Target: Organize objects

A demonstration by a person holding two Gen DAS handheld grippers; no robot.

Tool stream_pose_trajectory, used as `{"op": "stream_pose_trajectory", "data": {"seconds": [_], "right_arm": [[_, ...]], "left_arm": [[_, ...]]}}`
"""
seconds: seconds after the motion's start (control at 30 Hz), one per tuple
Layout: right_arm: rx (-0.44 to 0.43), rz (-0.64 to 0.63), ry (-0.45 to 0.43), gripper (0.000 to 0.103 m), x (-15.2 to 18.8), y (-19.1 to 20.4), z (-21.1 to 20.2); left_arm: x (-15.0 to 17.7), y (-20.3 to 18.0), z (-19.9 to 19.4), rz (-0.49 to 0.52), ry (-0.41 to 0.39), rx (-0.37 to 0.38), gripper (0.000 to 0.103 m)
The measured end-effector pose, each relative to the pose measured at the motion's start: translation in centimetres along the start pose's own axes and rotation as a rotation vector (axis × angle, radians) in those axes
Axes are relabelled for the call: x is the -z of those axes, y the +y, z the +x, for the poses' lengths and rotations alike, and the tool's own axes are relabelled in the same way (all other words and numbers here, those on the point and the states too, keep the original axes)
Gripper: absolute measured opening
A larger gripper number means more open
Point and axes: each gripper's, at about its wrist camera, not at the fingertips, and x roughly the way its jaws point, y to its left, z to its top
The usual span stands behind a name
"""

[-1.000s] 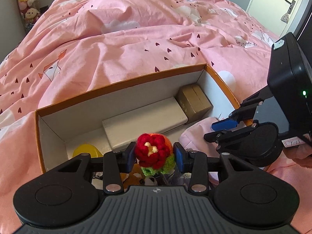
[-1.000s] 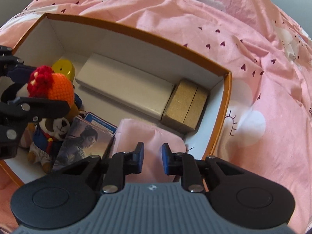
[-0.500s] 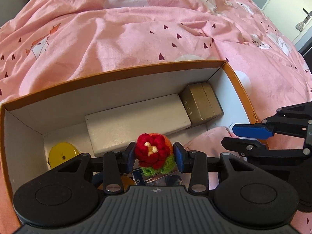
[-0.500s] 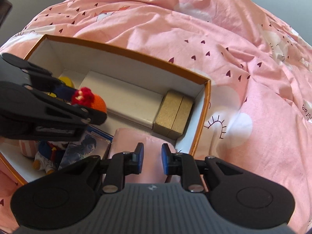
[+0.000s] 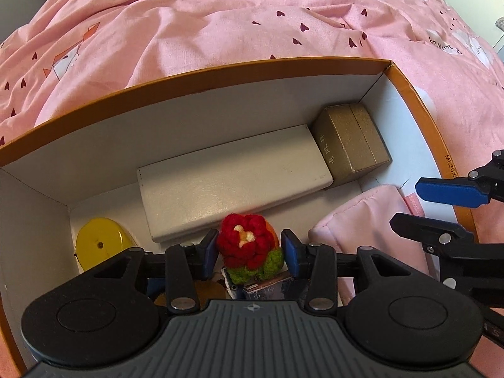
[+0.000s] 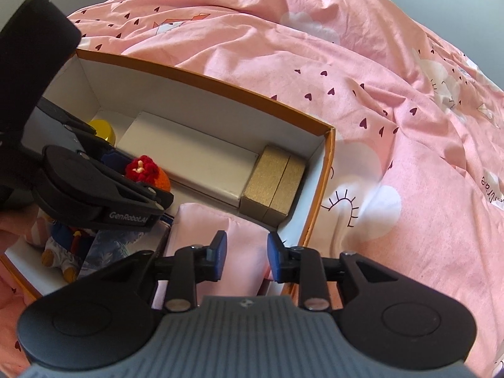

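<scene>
One crochet flower toy (image 5: 249,249), soft, light, squashy, clamped mid-body by left gripper (image 5: 249,250) over orange box (image 5: 220,69); right gripper (image 6: 246,256) slack, empty.

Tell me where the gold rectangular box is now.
In both wrist views, the gold rectangular box sits in the orange-rimmed box's far right corner, touching the long white box's right end.

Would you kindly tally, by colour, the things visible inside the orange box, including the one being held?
White: 1, flat box
Gold: 1, small box
Yellow: 1, round case
Pink: 1, pouch
Red-orange: 1, knitted toy, in left gripper
Mixed: 2, plush doll, booklet
Total: 7
</scene>
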Motion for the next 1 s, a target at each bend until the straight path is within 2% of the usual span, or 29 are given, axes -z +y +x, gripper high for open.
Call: {"op": "stream_pose_trajectory", "data": {"seconds": [0.07,0.23,0.43,0.7,0.87,1.0], "right_arm": [[-0.003,-0.004,-0.004,0.035,0.1,0.1,-0.2],[0.006,-0.007,-0.004,0.038,0.3,0.3,-0.5],[0.013,0.011,-0.017,0.044,0.6,0.3,-1.5],[-0.012,0.092,-0.124,0.054,1.3,0.4,-5.1],[-0.022,0.187,-0.234,0.063,2.2,0.8,-8.3],[-0.009,0.255,-0.344,0.071,3.9,1.6,-11.0]], "left_arm": [[0.1,-0.1,-0.1,0.010,-0.010,-0.016,0.052],[0.1,-0.3,-0.8,0.010,-0.028,-0.016,0.059],[0.8,-0.6,-3.1,0.020,-0.081,-0.029,0.061],[3.1,-0.8,-10.3,0.021,-0.289,-0.073,0.063],[5.9,-1.2,-14.5,0.007,-0.468,-0.160,0.074],[8.6,-1.5,-16.6,-0.014,-0.558,-0.206,0.081]]}}
